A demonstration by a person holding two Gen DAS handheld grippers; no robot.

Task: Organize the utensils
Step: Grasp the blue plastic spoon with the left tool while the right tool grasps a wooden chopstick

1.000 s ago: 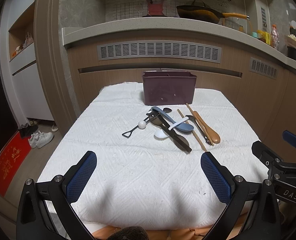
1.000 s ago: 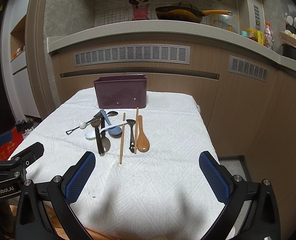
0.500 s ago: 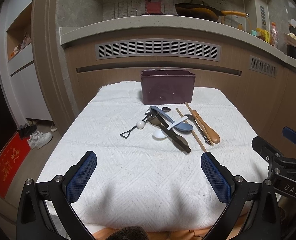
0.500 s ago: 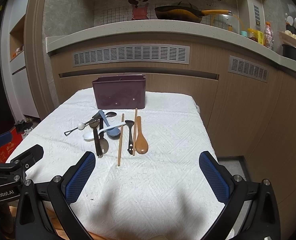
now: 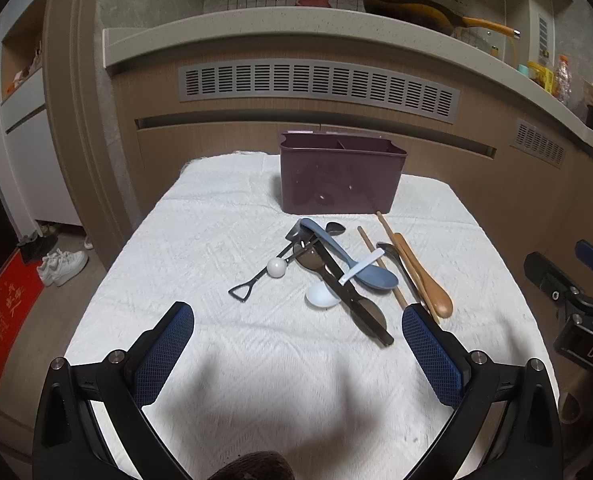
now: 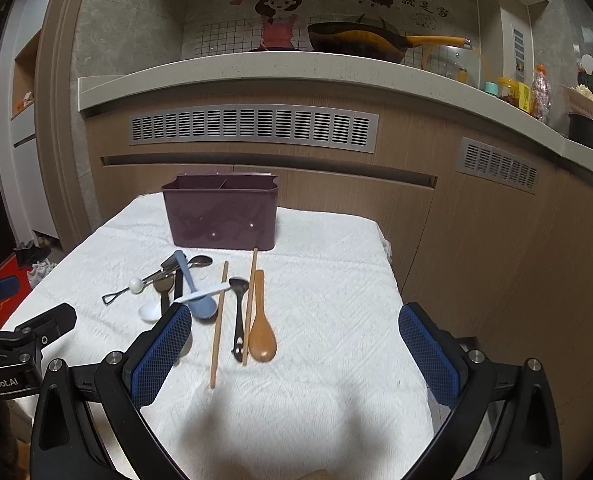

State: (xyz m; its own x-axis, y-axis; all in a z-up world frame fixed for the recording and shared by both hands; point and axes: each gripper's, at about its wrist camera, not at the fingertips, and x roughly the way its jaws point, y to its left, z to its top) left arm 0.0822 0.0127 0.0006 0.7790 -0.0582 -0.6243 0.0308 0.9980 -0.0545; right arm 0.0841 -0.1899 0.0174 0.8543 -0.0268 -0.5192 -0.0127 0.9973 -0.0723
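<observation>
A dark purple utensil holder stands at the far side of a white towel-covered table. In front of it lies a heap of utensils: a blue spoon, a white spoon, a wooden spoon, two chopsticks, a black spoon, dark metal utensils and a small shovel-handled tool with a white ball. My left gripper is open and empty, near the heap's front. My right gripper is open and empty, over the wooden spoon's near end.
A kitchen counter with a wok runs behind the table, with vented cabinet fronts below. Shoes and a red mat lie on the floor at left. The table's right edge drops off beside a cabinet.
Both grippers have moved forward toward the utensil heap, which looks larger and closer. Both stay open. No utensil has moved.
</observation>
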